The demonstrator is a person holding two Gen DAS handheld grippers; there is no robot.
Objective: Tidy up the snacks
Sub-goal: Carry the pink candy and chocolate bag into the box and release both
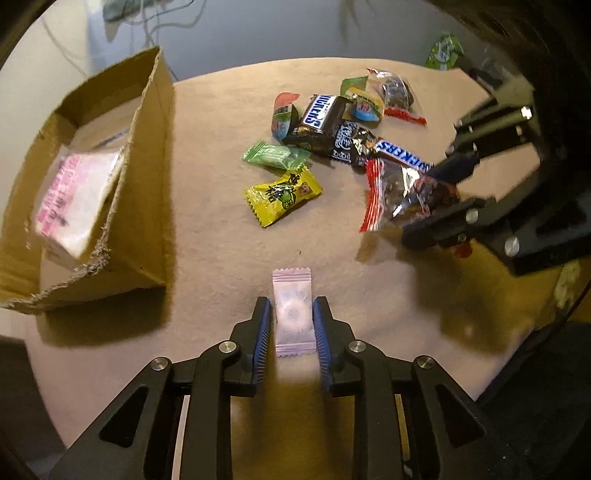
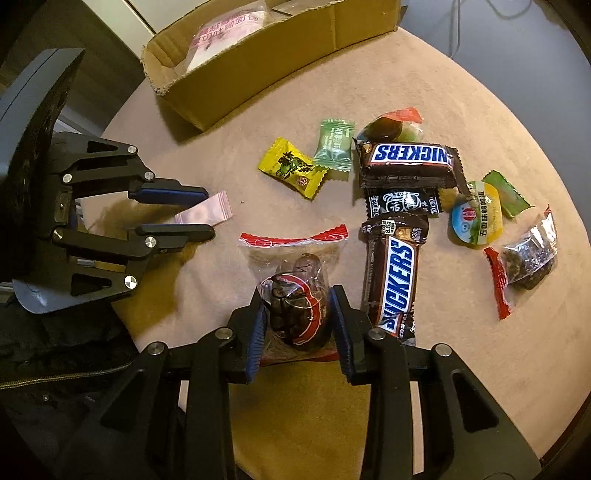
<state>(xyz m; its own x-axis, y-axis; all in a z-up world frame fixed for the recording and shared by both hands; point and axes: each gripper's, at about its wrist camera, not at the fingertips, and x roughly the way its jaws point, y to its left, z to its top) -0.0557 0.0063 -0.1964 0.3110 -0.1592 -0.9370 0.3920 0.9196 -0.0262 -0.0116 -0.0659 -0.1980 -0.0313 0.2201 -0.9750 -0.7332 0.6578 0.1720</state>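
Box (image 1: 147,155) far end cut off by frame, pink packet print unreadable; left tongs (image 1: 291,325) nearly closed, clamped on pink candy (image 1: 292,295) on the desk (image 1: 221,240), right tongs (image 2: 299,317) clamped on clear red-trimmed snack bag (image 2: 295,266).

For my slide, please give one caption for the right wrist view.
Right gripper grips a clear red-edged snack bag while left gripper brackets a pink candy.

Home: cloth-covered table (image 2: 461,66), trailing cables (image 1: 147,26)
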